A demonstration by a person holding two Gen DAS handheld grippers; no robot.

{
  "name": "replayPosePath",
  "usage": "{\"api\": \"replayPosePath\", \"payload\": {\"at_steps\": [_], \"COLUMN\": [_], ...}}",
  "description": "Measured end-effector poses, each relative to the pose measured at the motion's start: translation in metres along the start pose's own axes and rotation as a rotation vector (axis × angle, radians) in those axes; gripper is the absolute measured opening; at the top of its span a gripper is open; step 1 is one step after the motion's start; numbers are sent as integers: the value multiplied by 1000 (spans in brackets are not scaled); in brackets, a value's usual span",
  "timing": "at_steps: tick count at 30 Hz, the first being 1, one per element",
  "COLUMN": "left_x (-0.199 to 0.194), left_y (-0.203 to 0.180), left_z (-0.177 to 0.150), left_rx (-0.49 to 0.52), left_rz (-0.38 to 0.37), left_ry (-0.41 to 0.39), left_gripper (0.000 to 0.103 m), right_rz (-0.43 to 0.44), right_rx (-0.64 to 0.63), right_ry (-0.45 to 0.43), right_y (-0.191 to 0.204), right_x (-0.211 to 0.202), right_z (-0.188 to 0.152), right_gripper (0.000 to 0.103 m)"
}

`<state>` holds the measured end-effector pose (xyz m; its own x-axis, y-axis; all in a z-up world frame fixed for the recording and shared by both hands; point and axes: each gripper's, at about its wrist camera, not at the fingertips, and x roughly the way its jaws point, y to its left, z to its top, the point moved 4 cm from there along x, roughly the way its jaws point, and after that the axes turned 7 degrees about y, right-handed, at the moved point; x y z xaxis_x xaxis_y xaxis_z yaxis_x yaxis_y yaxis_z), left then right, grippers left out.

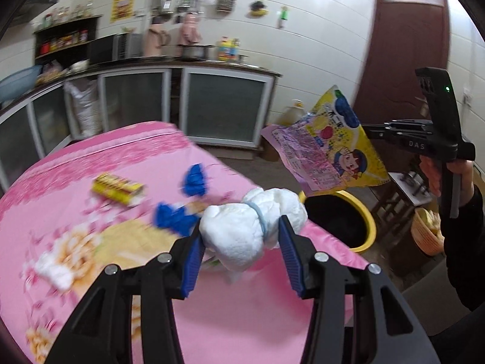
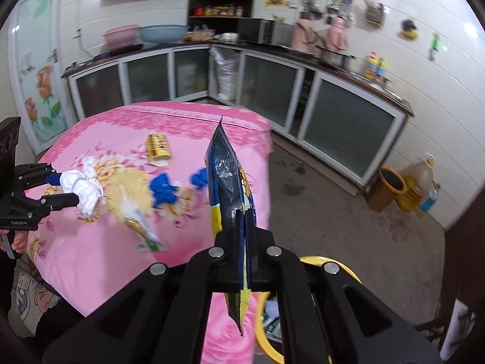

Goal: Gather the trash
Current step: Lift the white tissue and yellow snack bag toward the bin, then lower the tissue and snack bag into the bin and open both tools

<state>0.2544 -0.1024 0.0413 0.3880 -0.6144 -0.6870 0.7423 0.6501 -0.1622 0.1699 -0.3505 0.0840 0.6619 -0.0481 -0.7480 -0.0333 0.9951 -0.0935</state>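
My left gripper (image 1: pixel 239 239) is shut on a white crumpled wad (image 1: pixel 242 227) with a blue elastic band, held above the pink-clothed table (image 1: pixel 91 157). Out to the right, my right gripper (image 1: pixel 368 133) is shut on a yellow snack bag (image 1: pixel 327 148), which hangs over a yellow bin (image 1: pixel 372 227) lined in black. In the right wrist view the snack bag (image 2: pixel 227 179) stands edge-on from the right gripper (image 2: pixel 244 215), with the bin's rim (image 2: pixel 315 259) just below. The left gripper (image 2: pixel 68 189) and its wad (image 2: pixel 88 191) show at the far left.
On the cloth lie a yellow box (image 1: pixel 118 188), two blue crumpled pieces (image 1: pixel 194 179), a white tissue (image 1: pixel 54 273) and an empty wrapper (image 2: pixel 145 230). Kitchen cabinets (image 2: pixel 348 139) line the walls. A wicker basket (image 1: pixel 427 233), a stool and a brown door (image 1: pixel 403 60) stand beyond the bin.
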Motion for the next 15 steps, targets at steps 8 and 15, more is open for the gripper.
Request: {"api": "replayPosePath", "payload": {"at_steps": [8,15], "left_x": [66,121], "left_y": [-80,-137], "left_z": [36,55], "left_rx": [119,187], "left_rz": [-128,-201], "left_ry": [41,79], "left_gripper": [45,45], "right_rz": [-69,-99], "right_rx": [123,205], "right_ry": [33,73], "right_y": [-75,-118], "right_x": [-8,-1], "right_z": [-48,-85], "right_gripper": [2,2]}}
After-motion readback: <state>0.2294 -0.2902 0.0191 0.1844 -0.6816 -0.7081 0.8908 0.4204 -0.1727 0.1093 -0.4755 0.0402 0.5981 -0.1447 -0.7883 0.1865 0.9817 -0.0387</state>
